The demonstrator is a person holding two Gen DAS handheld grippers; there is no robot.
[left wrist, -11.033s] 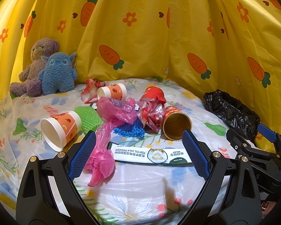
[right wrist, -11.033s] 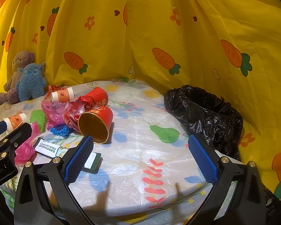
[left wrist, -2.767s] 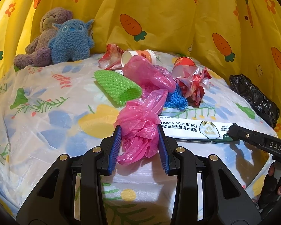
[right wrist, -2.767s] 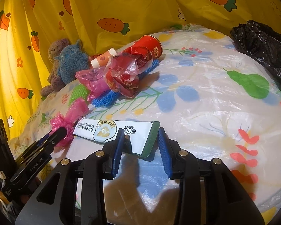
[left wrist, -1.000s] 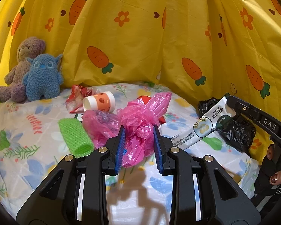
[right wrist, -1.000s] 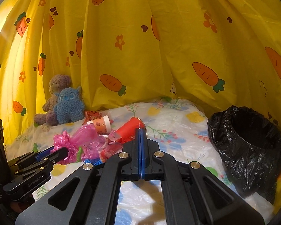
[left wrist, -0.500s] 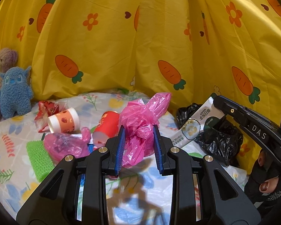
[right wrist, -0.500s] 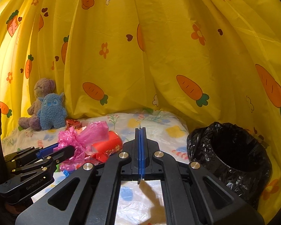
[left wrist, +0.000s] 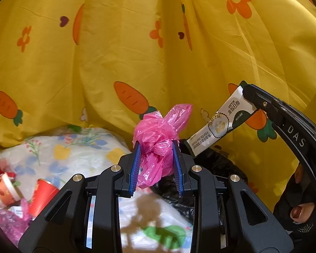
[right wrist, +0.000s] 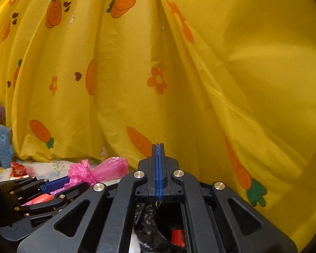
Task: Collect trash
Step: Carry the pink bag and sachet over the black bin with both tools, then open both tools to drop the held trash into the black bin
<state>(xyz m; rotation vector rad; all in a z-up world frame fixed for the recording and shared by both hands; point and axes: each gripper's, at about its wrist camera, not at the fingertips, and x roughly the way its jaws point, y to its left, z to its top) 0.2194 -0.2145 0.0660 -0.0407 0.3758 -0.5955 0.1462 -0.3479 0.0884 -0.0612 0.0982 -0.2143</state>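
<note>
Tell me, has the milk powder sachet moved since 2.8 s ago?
Yes. The milk powder sachet has gone up off the flowered table cover and right; the right gripper holds it above the black trash bag.

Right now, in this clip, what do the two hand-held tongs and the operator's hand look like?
Both are black plastic tongs with triangular cut-outs, silver round screw heads and ribbed blue pads. The left tongs show mirror-like strips beneath the fingers. The right tongs carry white "DAS" lettering on the side, and its blue pads are flat. The operator's hand wears a black fingerless glove; one nail is dark red. No cables visible.
</note>
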